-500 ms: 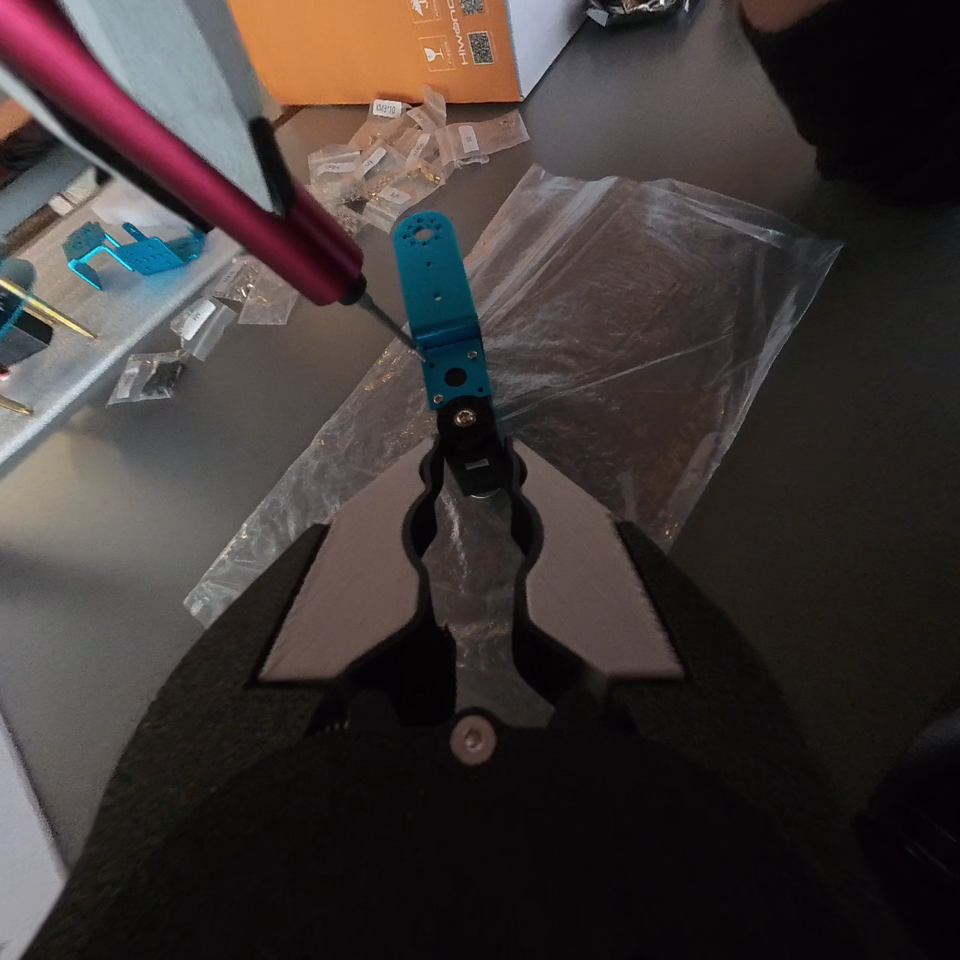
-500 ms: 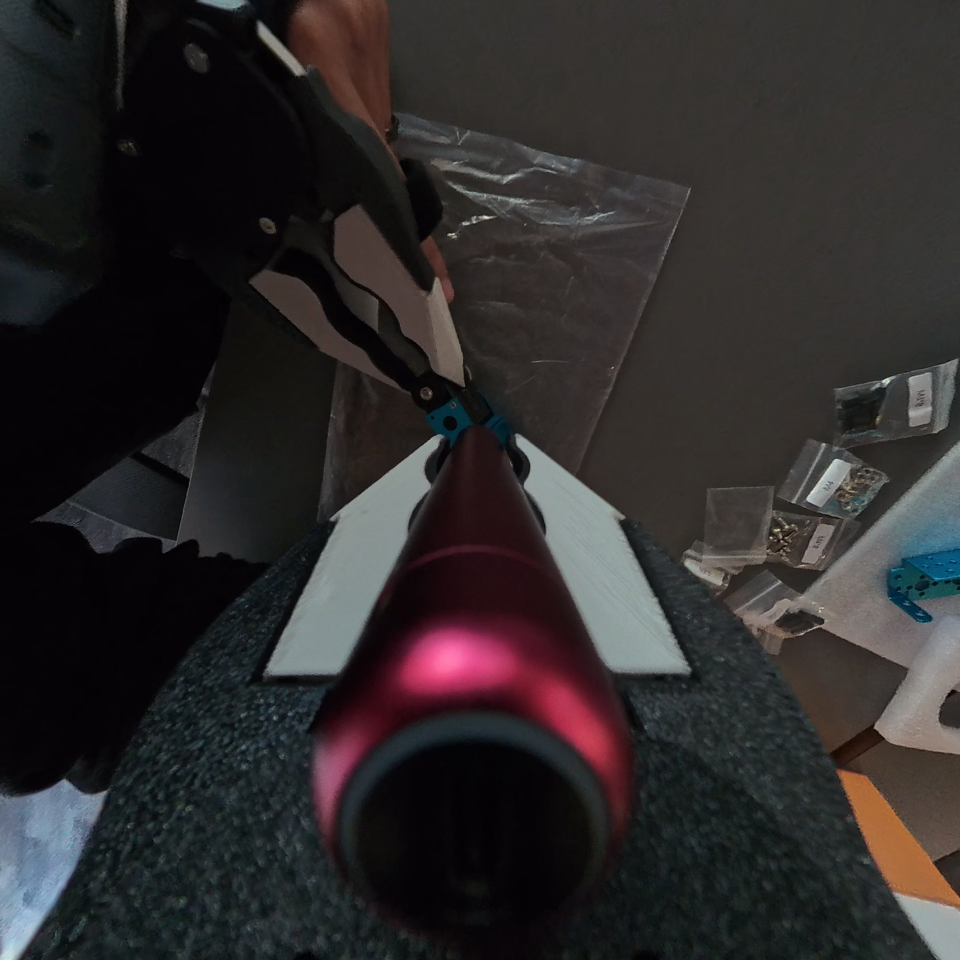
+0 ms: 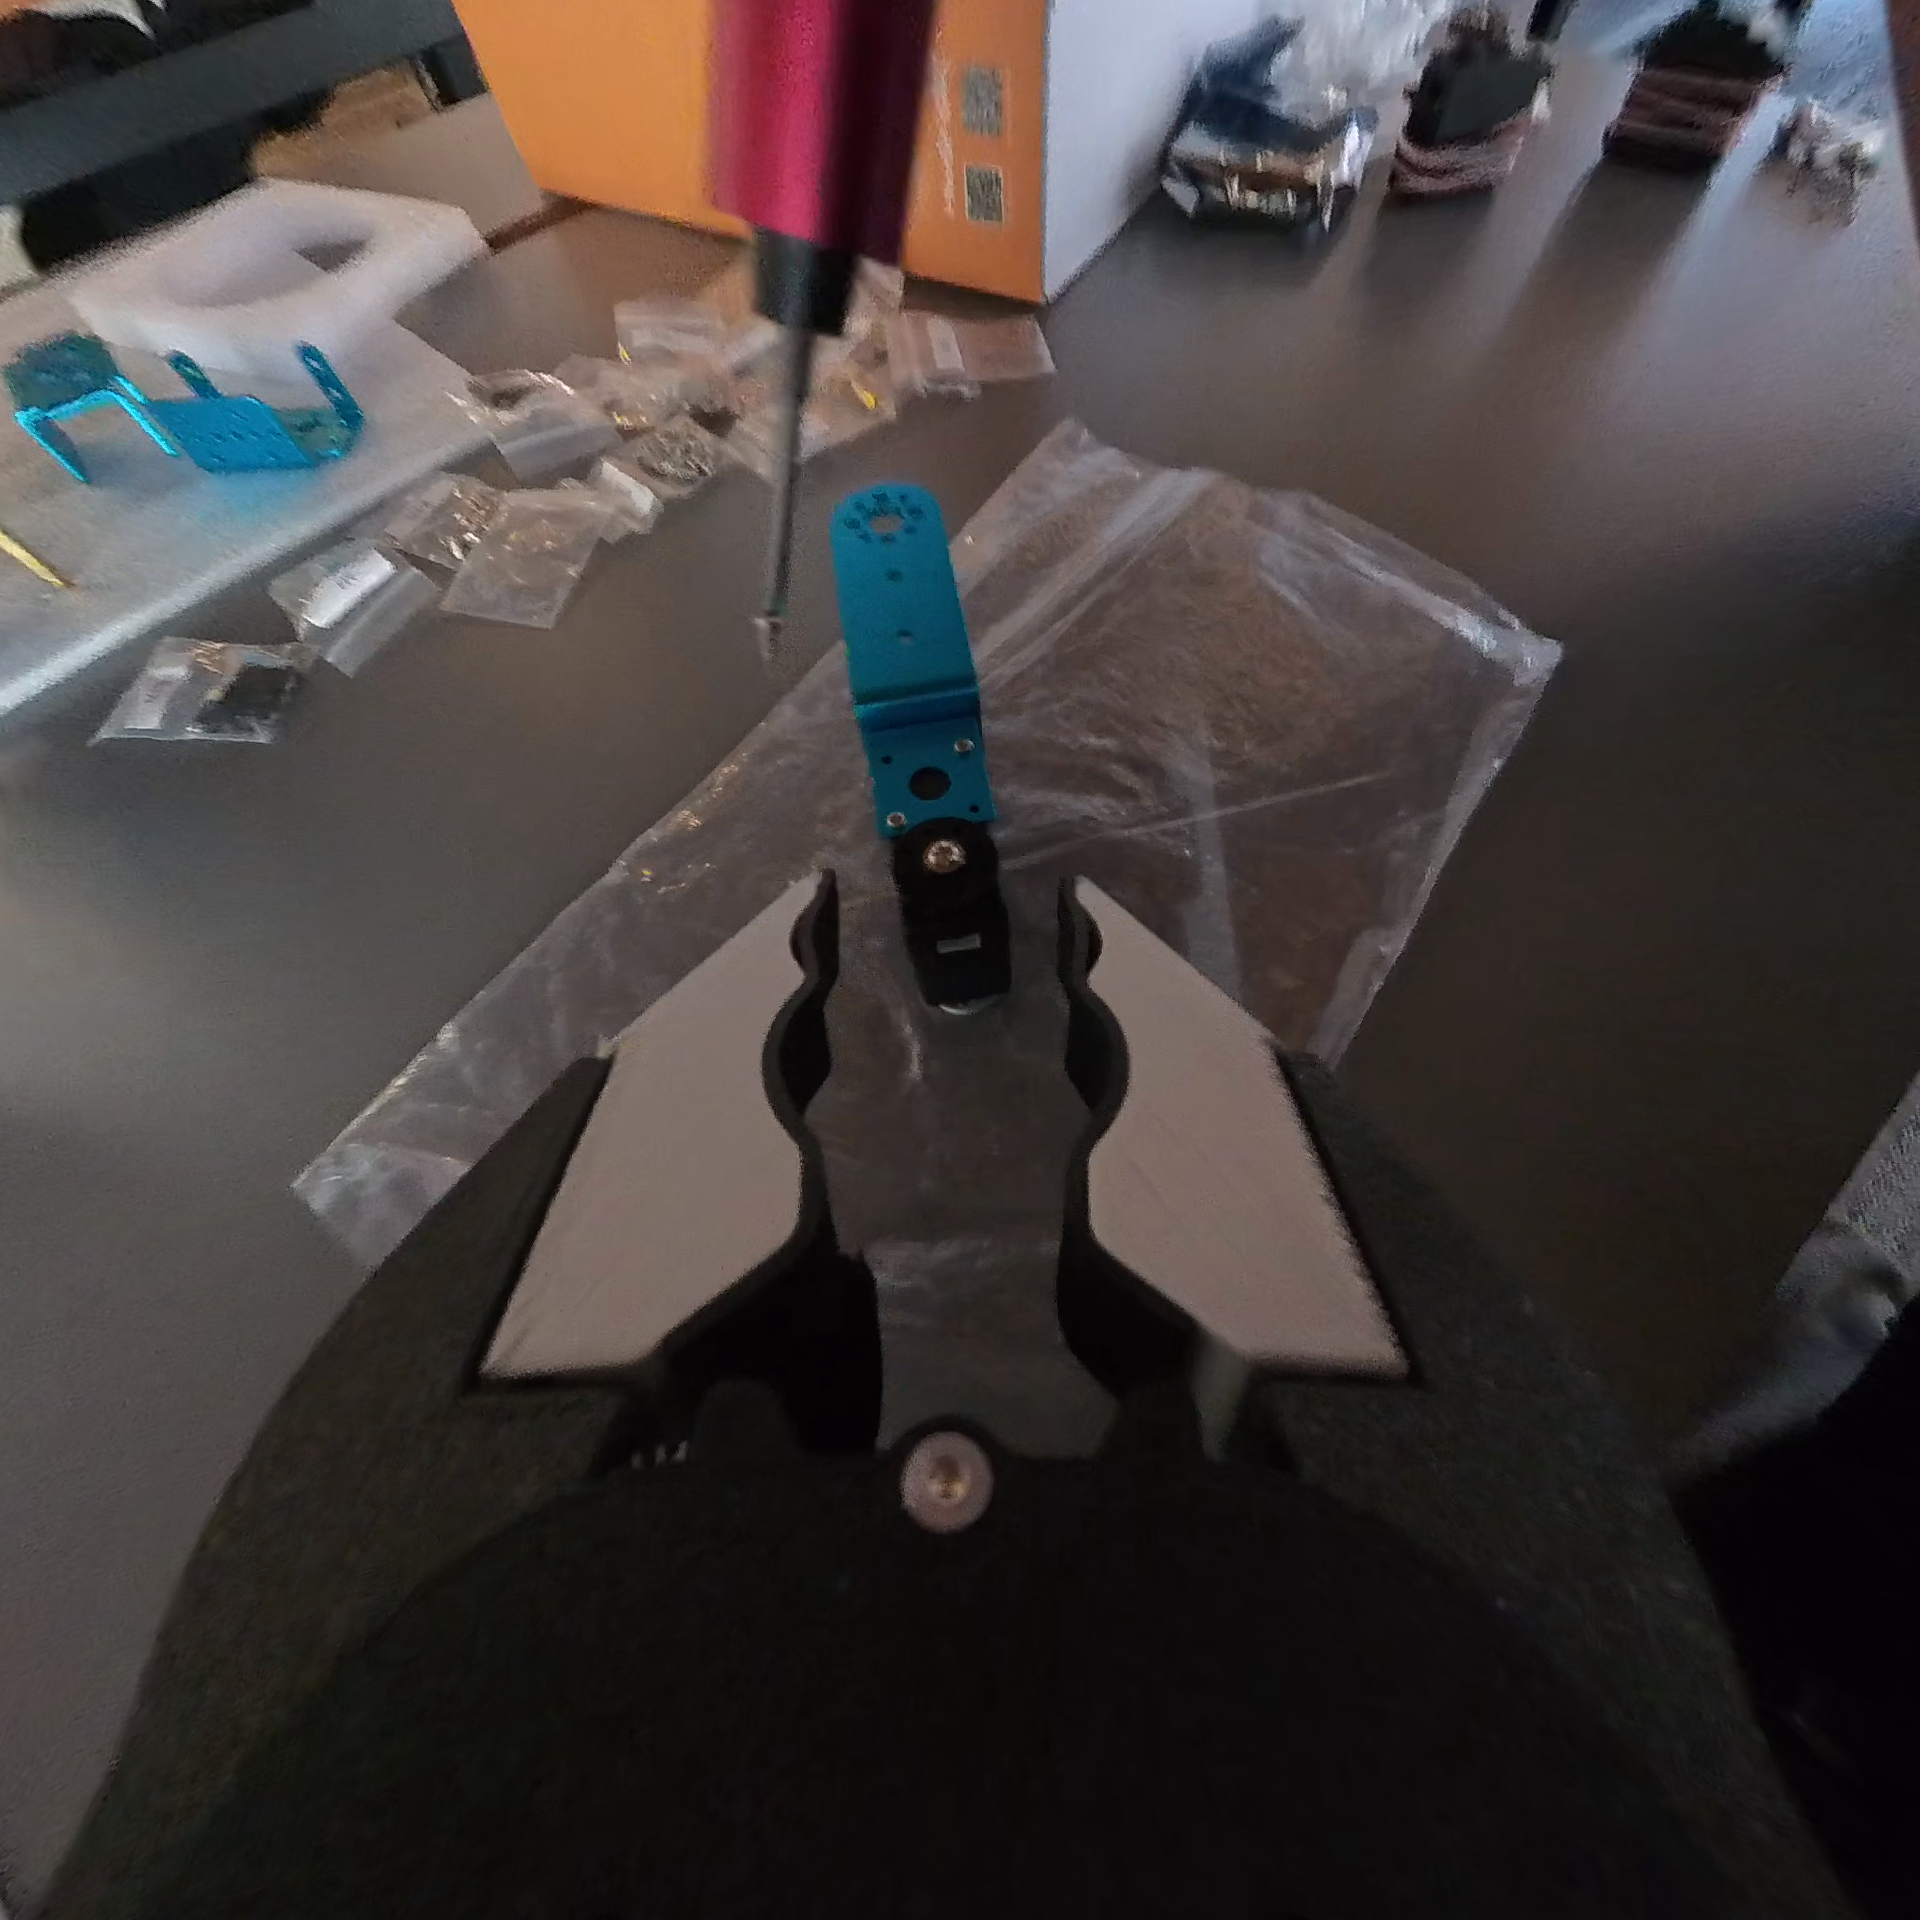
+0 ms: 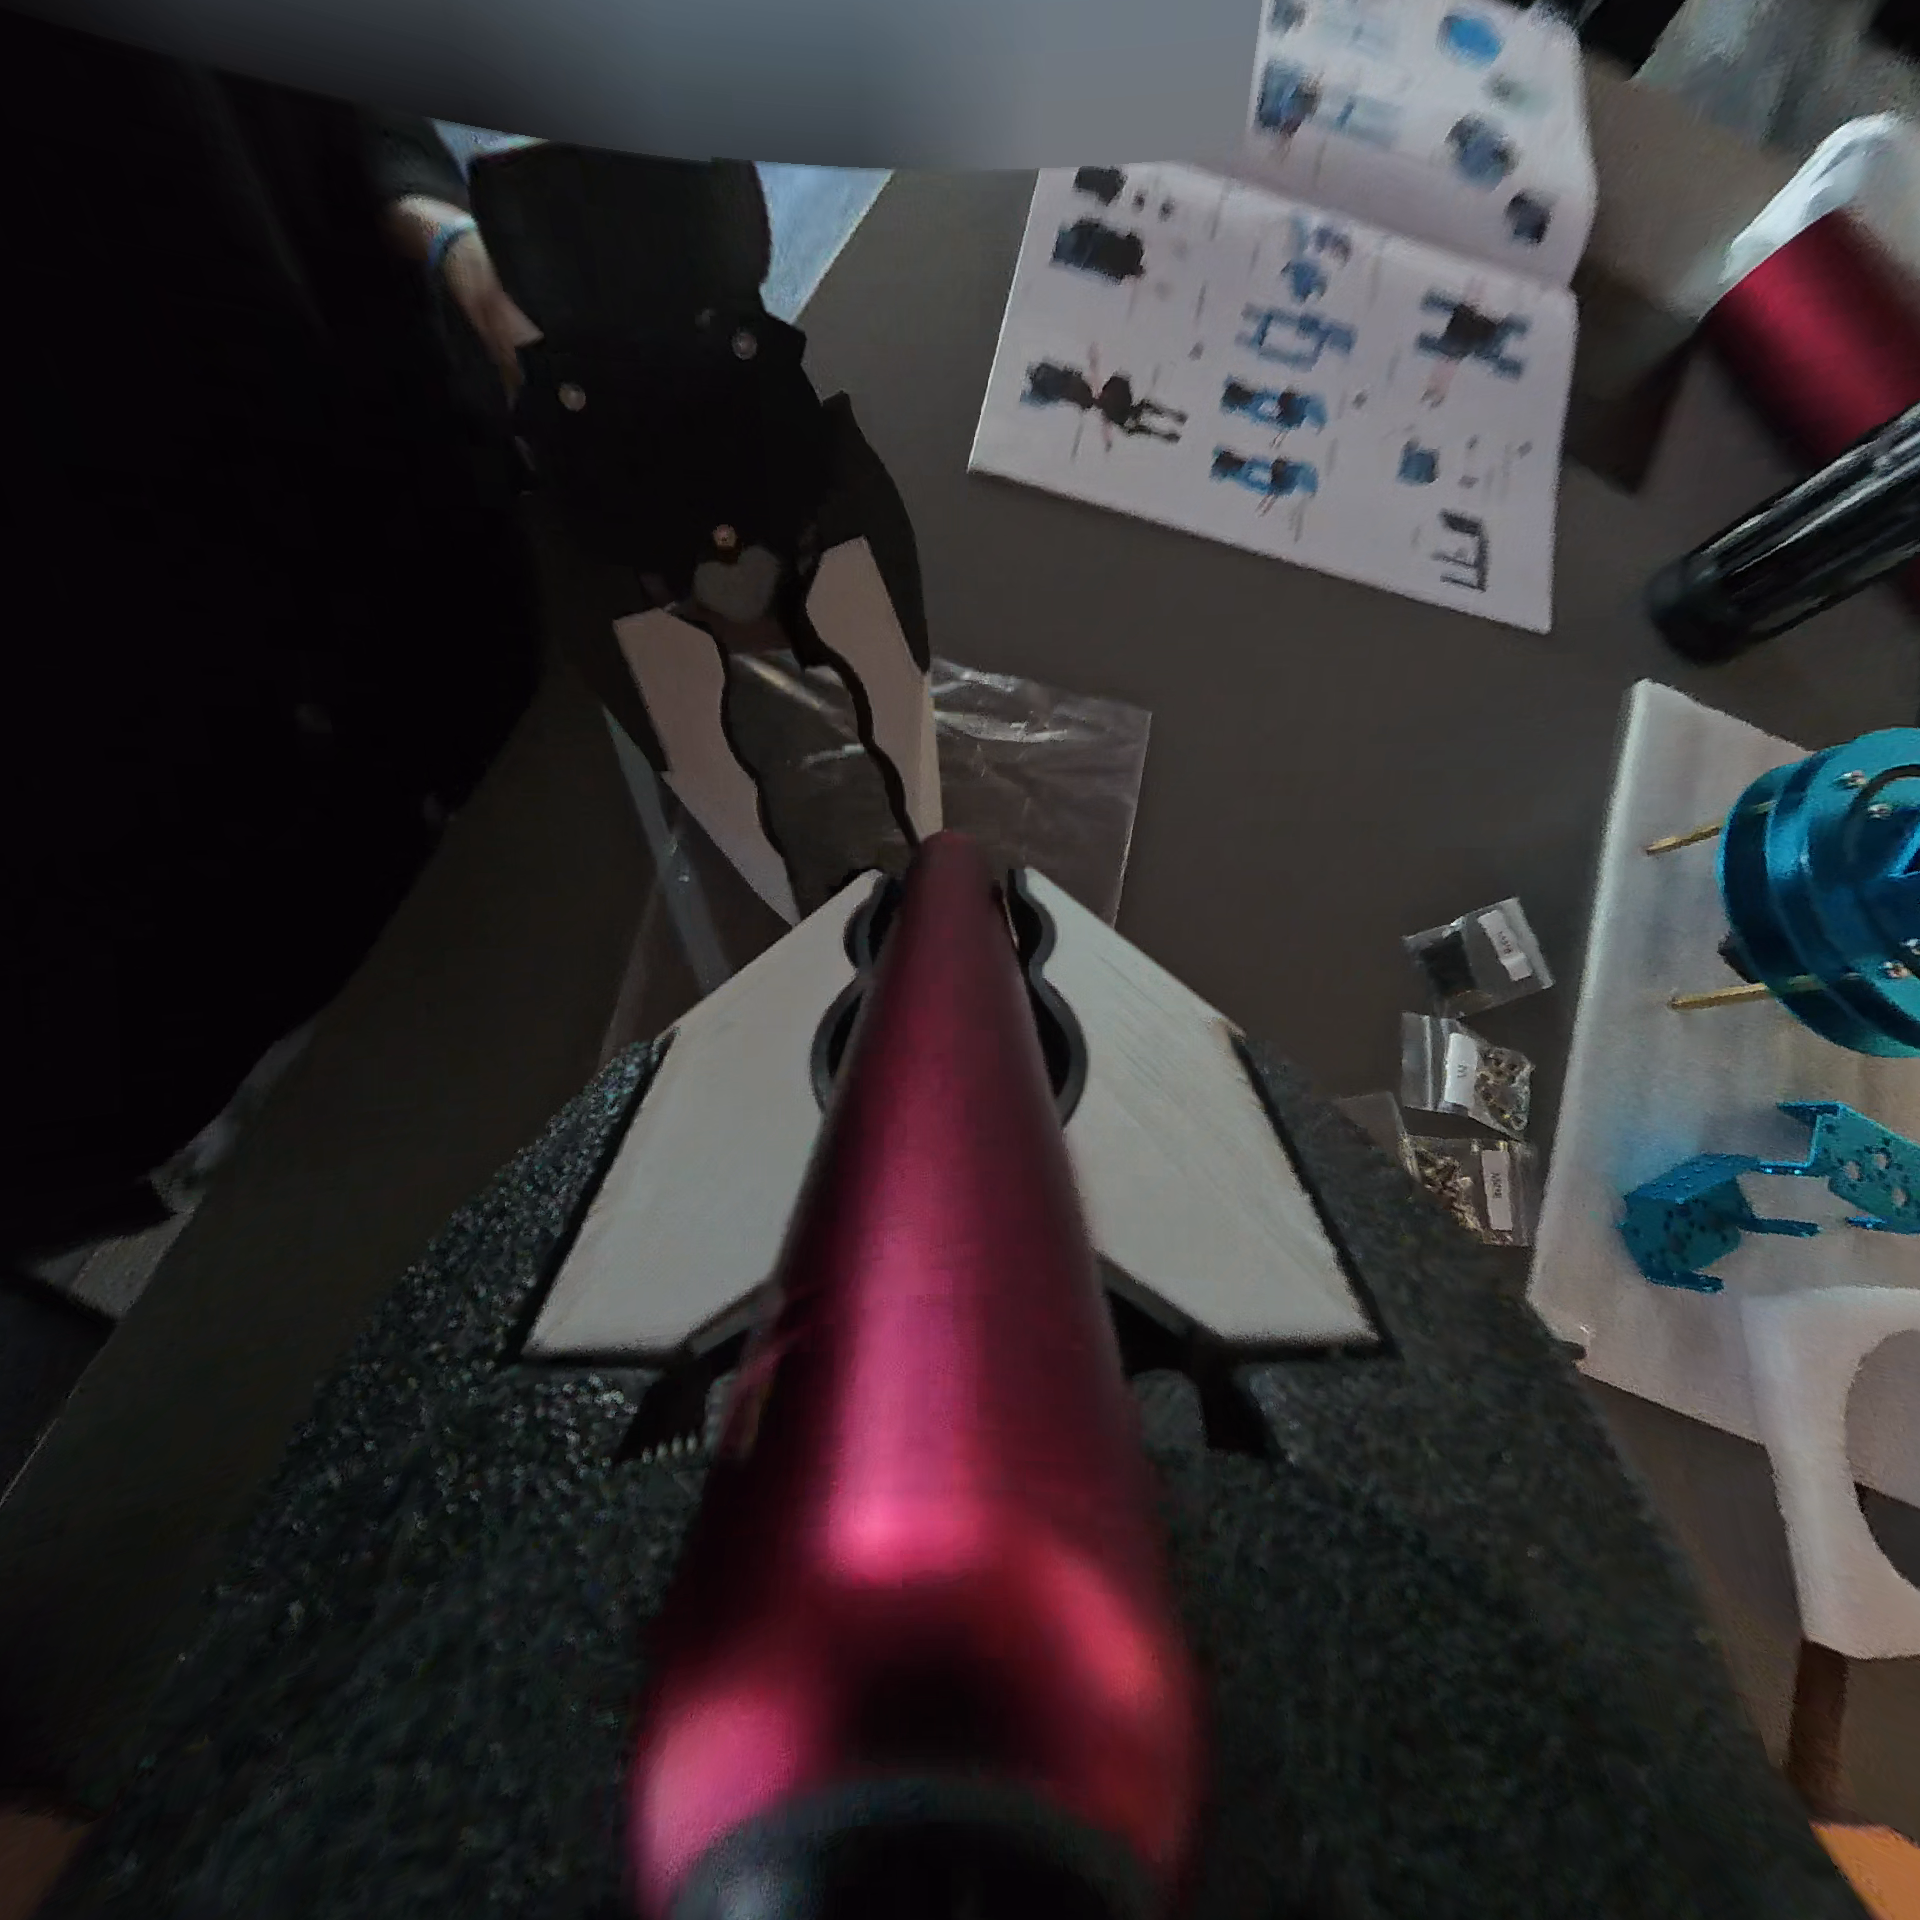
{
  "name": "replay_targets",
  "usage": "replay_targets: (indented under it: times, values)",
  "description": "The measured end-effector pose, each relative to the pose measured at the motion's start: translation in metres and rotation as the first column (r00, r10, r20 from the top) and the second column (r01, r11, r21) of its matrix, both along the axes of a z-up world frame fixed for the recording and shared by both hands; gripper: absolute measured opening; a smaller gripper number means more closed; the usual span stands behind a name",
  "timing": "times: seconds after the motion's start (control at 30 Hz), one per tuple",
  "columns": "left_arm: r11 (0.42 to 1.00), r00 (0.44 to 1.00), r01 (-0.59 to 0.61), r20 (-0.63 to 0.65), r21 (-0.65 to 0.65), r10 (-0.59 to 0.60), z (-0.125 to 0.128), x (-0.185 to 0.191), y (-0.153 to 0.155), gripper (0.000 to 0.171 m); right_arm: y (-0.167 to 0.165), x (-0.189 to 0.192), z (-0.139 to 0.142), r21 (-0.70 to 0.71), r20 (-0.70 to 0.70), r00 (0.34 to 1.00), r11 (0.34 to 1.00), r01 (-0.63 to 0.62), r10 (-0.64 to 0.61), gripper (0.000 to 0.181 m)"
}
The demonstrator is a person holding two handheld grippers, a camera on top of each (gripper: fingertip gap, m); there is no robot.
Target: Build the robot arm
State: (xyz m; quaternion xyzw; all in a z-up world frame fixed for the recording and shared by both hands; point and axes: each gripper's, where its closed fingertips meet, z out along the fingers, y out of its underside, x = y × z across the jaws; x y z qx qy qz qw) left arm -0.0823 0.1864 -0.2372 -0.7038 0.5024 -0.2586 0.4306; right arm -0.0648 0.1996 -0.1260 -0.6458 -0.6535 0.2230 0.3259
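A: Left gripper point(image 3: 943, 894)?
B: Jaws parted; the black servo point(image 3: 951, 925) with blue bracket point(image 3: 906, 644) sits between the tips, contact unclear, over the clear bag point(image 3: 1195, 748).
A: Right gripper point(image 4: 940, 883)?
B: Clamped on the magenta screwdriver point(image 4: 914, 1299); its bit point(image 3: 777, 540) hangs just left of the bracket, apart. Bare table point(image 3: 1558, 416) lies rightward.

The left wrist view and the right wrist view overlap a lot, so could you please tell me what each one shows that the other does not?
Only the left wrist view shows the blue bracket on a black servo between the open left gripper jaws, and an orange box.

Only the right wrist view shows the open booklet and the blue round assembly.

Both show the red screwdriver, the clear plastic bag and small parts bags.
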Motion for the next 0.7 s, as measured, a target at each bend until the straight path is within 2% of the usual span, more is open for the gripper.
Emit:
replay_targets:
  times: [0.1,0.17,0.27,0.33,0.43,0.5,0.7]
  values:
    - [0.999,0.992,-0.033,0.120,0.031,0.029,0.027,-0.006,0.004,0.040,-0.004,0.003,0.004,0.031,-0.107,0.994,0.999,0.039,-0.035,0.023]
    - [0.999,0.975,-0.042,0.221,0.033,0.034,0.047,-0.010,0.006,0.033,-0.008,0.004,0.004,0.050,-0.173,0.983,0.997,0.066,-0.057,0.023]
    - [1.000,0.951,-0.016,0.308,0.025,0.007,0.061,-0.014,0.006,0.026,-0.015,0.005,0.006,0.030,-0.313,0.945,0.993,0.112,-0.097,0.023]
    - [0.999,0.946,-0.004,0.323,0.039,-0.009,0.062,-0.015,0.006,0.026,-0.018,0.006,0.005,-0.002,-0.403,0.907,0.992,0.130,-0.119,0.022]
    - [0.991,0.955,-0.005,0.294,0.133,-0.035,0.062,-0.017,0.007,0.023,-0.019,0.008,-0.002,-0.052,-0.479,0.864,0.987,0.150,-0.156,0.023]
    - [0.983,0.958,0.004,0.280,0.181,-0.055,0.064,-0.016,0.004,0.021,-0.020,0.009,-0.007,-0.079,-0.495,0.852,0.985,0.154,-0.173,0.022]
    - [0.983,0.960,0.043,0.266,0.178,-0.090,0.064,-0.014,0.002,0.013,-0.026,0.008,-0.006,-0.084,-0.529,0.834,0.987,0.134,-0.158,0.022]
